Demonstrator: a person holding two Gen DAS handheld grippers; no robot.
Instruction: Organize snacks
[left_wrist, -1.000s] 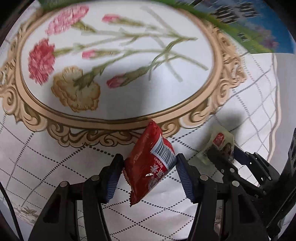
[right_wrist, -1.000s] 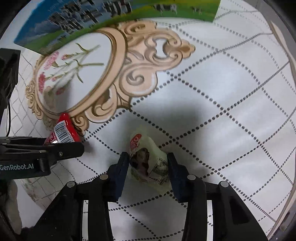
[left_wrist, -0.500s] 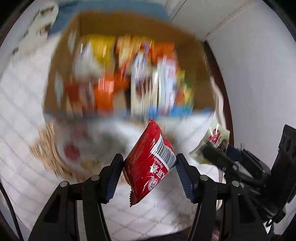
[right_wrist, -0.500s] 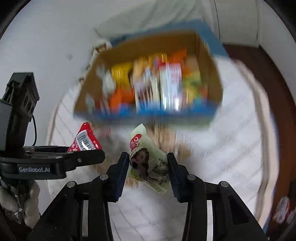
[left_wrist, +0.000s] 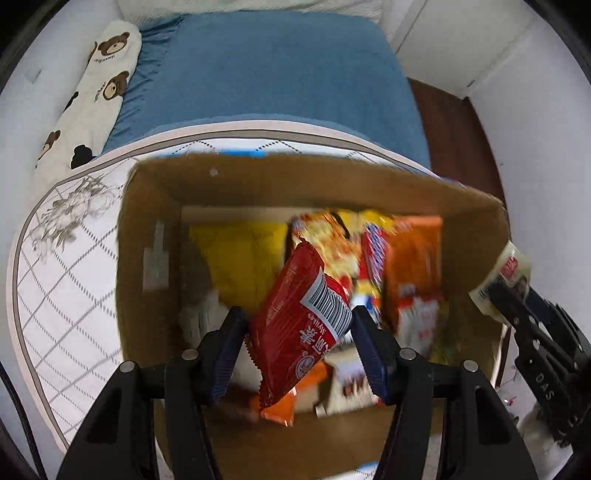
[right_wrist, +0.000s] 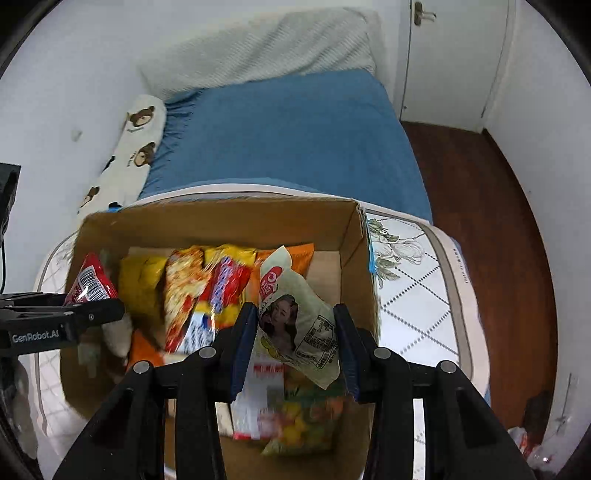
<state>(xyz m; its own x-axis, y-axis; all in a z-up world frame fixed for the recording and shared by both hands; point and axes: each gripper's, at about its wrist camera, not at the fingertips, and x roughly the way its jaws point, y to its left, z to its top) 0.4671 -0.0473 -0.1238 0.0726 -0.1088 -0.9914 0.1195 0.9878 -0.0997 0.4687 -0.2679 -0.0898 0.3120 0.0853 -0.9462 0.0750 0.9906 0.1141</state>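
My left gripper (left_wrist: 297, 339) is shut on a red snack packet (left_wrist: 301, 325) with a barcode, hanging over the open cardboard box (left_wrist: 155, 206). The box holds several yellow, orange and red snack bags (left_wrist: 243, 258). My right gripper (right_wrist: 295, 343) is shut on a pale green snack packet (right_wrist: 299, 321) with a printed portrait, over the box's right side (right_wrist: 354, 236). In the left wrist view the right gripper (left_wrist: 509, 295) and its pale packet (left_wrist: 506, 269) show at the box's right rim. In the right wrist view the left gripper (right_wrist: 92, 308) and red packet (right_wrist: 90, 282) show at left.
The box stands on a round table with a white quilted cloth (left_wrist: 62, 280). Beyond it lies a bed with a blue sheet (right_wrist: 288, 133), a bear-print bolster (right_wrist: 129, 147) and a grey pillow (right_wrist: 258, 44). Dark wooden floor (right_wrist: 491, 229) and a white door (right_wrist: 454, 62) are to the right.
Both grippers, each still holding its packet, rose and travelled from the flower-patterned cloth to above the open snack box. The box now fills the lower half of both views.
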